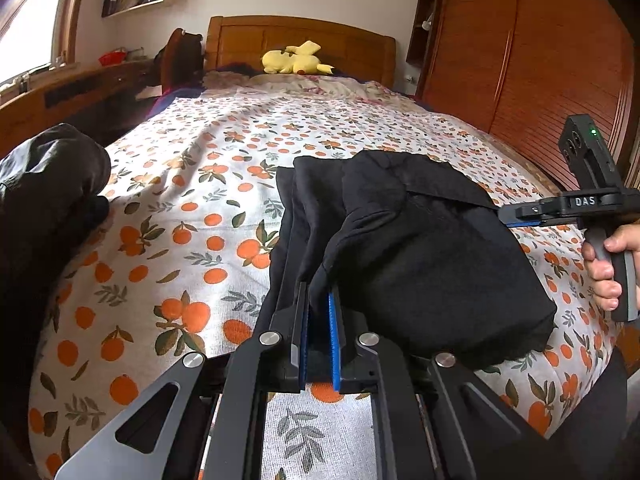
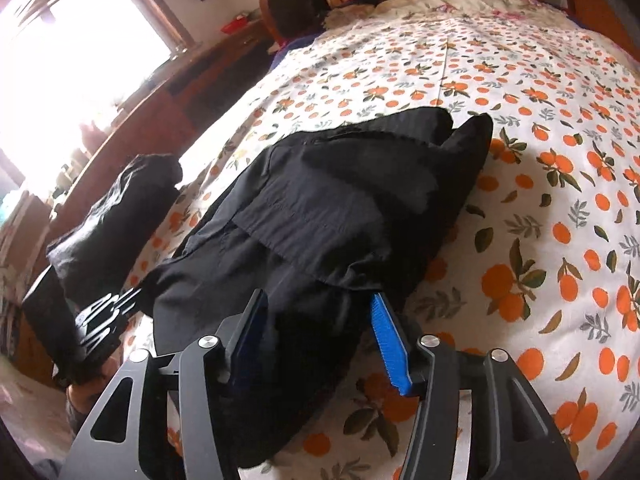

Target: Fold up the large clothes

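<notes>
At the far left of my left wrist view I see one dark bundle of cloth (image 1: 52, 184) lying on the bed's edge, apart from the piece I am working on. Moving right, the bedspread (image 1: 192, 208), white with oranges and leaves, fills the middle. At the top centre one yellow plush toy (image 1: 296, 59) lies against the wooden headboard (image 1: 300, 38). Lower centre, my left claw (image 1: 318, 312) is clamped on a fold of the black garment (image 1: 420, 248), its two blue pads nearly together with cloth pinched between them. The garment lies bunched on the bedspread, right of centre. At the right edge a hand (image 1: 608, 268) holds the right claw's handle; its tip disappears behind the garment.

In the right wrist view, the same dark bundle (image 2: 120, 216) sits at the left, the garment (image 2: 320, 220) in the middle. My right claw (image 2: 320, 320) stands about half apart with a thick wad of the garment between its two fingers; whether the pads press on it I cannot tell.
</notes>
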